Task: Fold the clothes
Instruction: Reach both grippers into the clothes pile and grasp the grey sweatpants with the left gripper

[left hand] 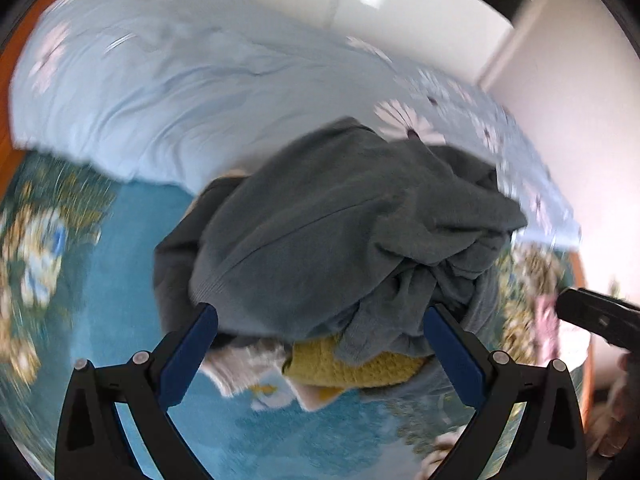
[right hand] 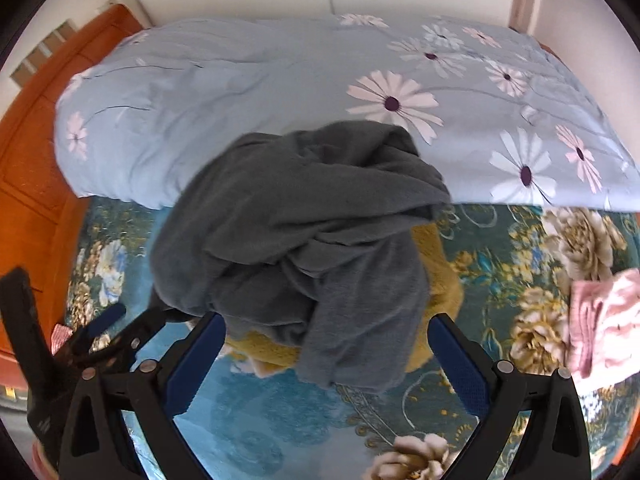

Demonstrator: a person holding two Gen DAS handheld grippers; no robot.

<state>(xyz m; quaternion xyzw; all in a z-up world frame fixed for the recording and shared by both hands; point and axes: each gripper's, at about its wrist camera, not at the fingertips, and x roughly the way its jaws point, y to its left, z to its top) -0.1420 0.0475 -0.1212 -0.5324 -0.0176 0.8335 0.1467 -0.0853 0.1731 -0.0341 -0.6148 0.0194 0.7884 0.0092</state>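
We have folded nothing: the grey garment (right hand: 304, 232) lies crumpled at 12 o'clock; both grippers (left hand: 320, 332) (right hand: 326, 340) gape empty.

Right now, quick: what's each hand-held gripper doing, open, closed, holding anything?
Left hand-held gripper: open, holding nothing, jaws spread in front of the grey garment.
Right hand-held gripper: open, holding nothing, facing the same garment.
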